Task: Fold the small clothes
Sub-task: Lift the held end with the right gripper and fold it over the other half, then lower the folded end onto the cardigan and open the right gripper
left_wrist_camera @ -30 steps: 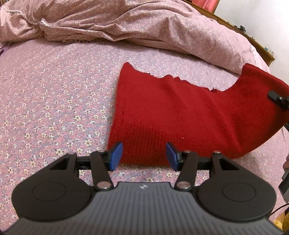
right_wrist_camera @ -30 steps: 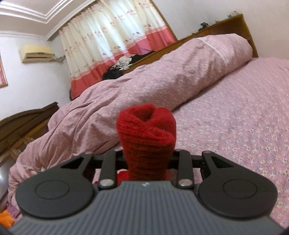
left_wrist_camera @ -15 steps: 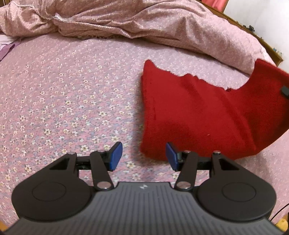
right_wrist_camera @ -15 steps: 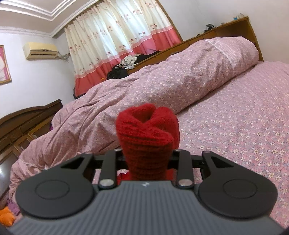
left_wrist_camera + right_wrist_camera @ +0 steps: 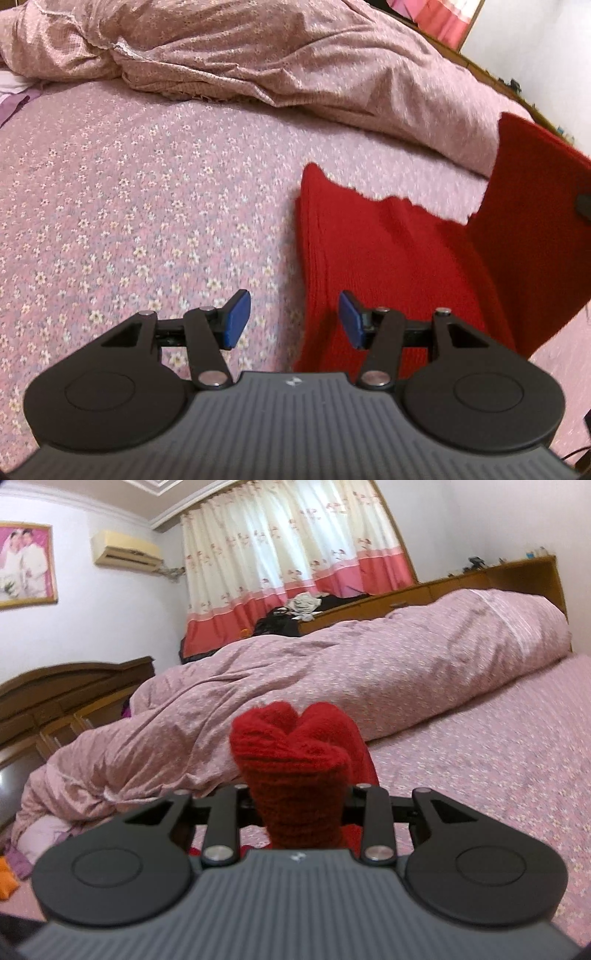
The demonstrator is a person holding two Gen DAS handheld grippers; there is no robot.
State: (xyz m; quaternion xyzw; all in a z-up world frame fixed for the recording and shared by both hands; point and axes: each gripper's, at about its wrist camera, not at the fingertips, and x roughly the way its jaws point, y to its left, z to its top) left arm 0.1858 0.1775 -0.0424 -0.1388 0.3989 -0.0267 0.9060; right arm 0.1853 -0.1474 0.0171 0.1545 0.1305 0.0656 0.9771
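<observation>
A: Biggest thing first?
B: A bed with a pink flower-print sheet (image 5: 147, 192), and a crumpled pink flower-print quilt (image 5: 258, 51) heaped along its far side.

A: The task piece?
B: A red knitted garment (image 5: 388, 258) lay flat on the sheet, right of centre in the left wrist view. Its right end was lifted off the bed, rising toward the frame edge.

A: Who lifted it?
B: The right gripper (image 5: 299, 805). Its jaws were narrow and clamped on a bunched fold of the red knit, which stuck up between the fingers in the right wrist view.

A: And the left gripper (image 5: 293, 319)?
B: Jaws stood about half wide, nothing between the blue pads (image 5: 236, 319). It hung over the garment's near left edge; contact couldn't be told.
</observation>
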